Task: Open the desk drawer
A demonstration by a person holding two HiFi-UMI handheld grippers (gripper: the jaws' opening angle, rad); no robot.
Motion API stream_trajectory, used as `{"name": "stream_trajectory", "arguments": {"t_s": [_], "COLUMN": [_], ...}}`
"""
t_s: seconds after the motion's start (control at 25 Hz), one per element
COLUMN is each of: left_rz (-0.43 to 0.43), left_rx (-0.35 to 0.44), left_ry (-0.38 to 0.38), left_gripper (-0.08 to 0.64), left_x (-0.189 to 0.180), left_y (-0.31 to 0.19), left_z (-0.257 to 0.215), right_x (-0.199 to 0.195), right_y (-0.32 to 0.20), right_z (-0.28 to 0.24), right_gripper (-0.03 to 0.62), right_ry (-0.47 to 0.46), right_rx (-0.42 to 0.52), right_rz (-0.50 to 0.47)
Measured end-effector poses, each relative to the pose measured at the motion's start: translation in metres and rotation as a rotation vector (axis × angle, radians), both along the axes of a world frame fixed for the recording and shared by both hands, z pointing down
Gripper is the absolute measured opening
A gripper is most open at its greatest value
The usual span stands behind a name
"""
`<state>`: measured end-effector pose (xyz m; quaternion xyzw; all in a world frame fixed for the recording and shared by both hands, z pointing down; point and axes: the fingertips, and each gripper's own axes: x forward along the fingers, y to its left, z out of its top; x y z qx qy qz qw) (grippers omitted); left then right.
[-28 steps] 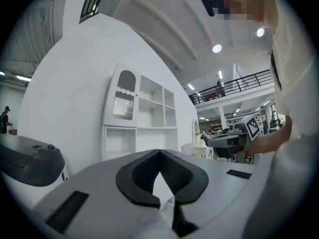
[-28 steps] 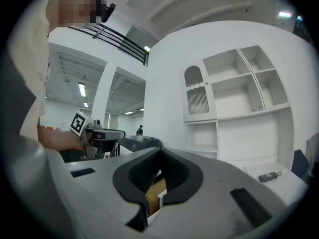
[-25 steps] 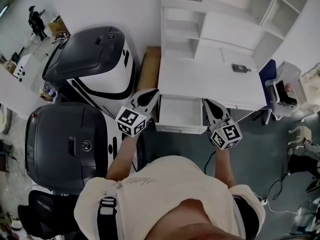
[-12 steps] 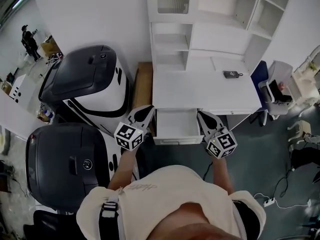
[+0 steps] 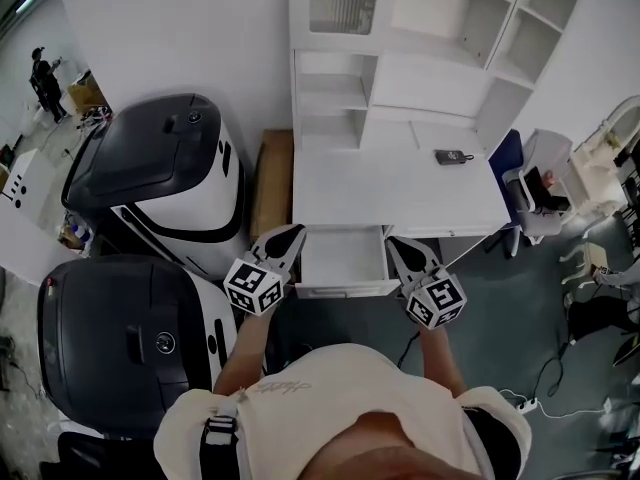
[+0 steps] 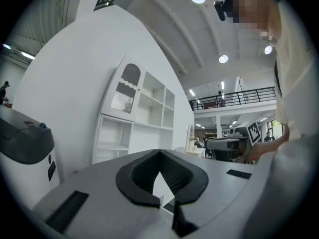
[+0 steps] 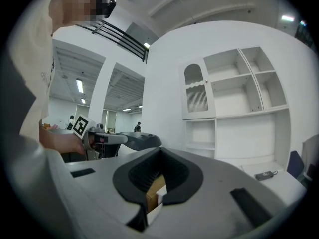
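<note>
The white desk has its shallow drawer pulled out towards me, and the inside looks empty. My left gripper is shut with nothing in it, its tip just off the drawer's left front corner. My right gripper is also shut and empty, beside the drawer's right front corner. Neither touches the drawer as far as I can see. In the left gripper view the left gripper points level past the white hutch. In the right gripper view the right gripper points level towards the hutch.
A small black device lies on the desk top. Two large black-and-white machines stand to the left. A brown board leans between them and the desk. A chair and floor cables are at the right.
The head view has shifted, so the desk and drawer sit further left and lower. The left gripper has sunk slightly. Both grippers stay shut beside the open drawer.
</note>
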<state>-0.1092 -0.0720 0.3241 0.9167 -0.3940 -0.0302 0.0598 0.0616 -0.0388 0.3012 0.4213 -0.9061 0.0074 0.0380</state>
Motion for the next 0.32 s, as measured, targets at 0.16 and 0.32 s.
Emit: {"name": "stream_trajectory", "arguments": {"t_s": [0.16,0.32], "left_rz": [0.013,0.024], "left_rx": [0.026,0.028], "left_ry": [-0.029,-0.083], "left_gripper": [0.000,0.000], "left_x": [0.010,0.017], "left_y": [-0.002,0.000], "left_z": [-0.004,0.002], "right_x": [0.002,0.004], "right_y": [0.000,0.000], "right_z": [0.004,0.011], "right_gripper": [-0.008,-0.008], "right_ry": [-0.006,-0.015], "right_rx": [-0.008,-0.026], "right_rz": [0.002,-0.001]}}
